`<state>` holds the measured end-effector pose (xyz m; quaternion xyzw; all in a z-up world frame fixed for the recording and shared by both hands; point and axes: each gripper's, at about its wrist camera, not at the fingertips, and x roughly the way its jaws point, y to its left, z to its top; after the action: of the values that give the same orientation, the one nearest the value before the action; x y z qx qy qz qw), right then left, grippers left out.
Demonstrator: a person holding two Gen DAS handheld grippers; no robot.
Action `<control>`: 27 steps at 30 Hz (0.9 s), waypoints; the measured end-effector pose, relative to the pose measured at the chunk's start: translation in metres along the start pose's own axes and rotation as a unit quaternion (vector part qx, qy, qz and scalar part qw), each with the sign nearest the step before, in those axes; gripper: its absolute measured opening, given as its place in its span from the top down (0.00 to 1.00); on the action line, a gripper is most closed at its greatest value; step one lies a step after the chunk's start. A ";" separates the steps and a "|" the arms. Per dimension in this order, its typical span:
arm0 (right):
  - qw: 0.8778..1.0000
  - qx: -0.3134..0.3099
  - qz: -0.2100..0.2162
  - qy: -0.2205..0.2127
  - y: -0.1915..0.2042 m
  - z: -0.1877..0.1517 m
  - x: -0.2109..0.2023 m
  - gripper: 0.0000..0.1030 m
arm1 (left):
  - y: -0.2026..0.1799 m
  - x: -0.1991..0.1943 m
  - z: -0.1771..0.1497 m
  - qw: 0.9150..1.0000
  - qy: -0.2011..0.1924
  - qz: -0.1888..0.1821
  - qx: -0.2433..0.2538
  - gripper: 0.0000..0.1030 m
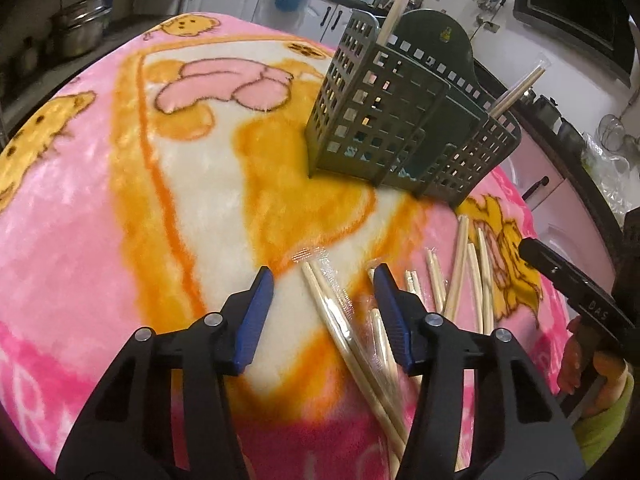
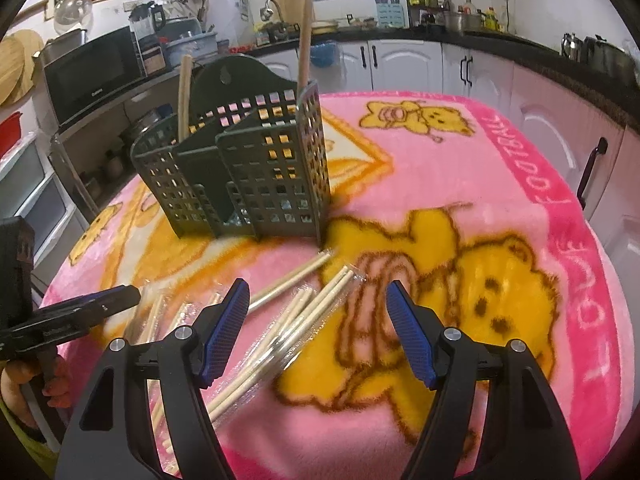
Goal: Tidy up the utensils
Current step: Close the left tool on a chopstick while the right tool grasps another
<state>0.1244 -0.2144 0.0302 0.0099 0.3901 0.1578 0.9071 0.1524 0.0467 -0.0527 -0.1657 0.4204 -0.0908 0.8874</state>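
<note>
Judging progress from the green holder (image 1: 396, 120), I'd say I'm early on: only two wrapped chopstick pairs stand in it, one in each end compartment. Most of the chopsticks (image 2: 280, 320) lie loose on the pink blanket (image 2: 460, 168) in front of the holder, some in plastic sleeves. My left gripper (image 1: 322, 312) hangs wide open over one wrapped pair (image 1: 344, 332), gripping nothing. My right gripper (image 2: 316, 320) is equally spread and empty above the pile.
</note>
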 end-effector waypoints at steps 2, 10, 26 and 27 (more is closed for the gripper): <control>1.000 0.001 0.000 0.009 -0.001 0.002 0.008 0.34 | -0.002 0.003 0.003 1.000 0.004 0.000 0.001 0.57; 0.999 0.029 -0.006 0.042 -0.015 0.010 0.037 0.45 | -0.005 0.020 0.012 1.000 0.008 0.022 0.018 0.70; 0.996 0.082 0.006 0.042 -0.035 0.008 0.053 0.87 | 0.007 0.021 0.015 1.000 0.002 0.022 -0.004 0.90; 0.996 0.085 0.008 0.039 -0.036 0.007 0.052 0.87 | 0.008 0.021 0.015 1.000 0.002 0.020 -0.007 0.91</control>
<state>0.1730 -0.2328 -0.0066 0.0843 0.4370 0.1315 0.8858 0.1771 0.0509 -0.0619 -0.1628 0.4262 -0.0702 0.8871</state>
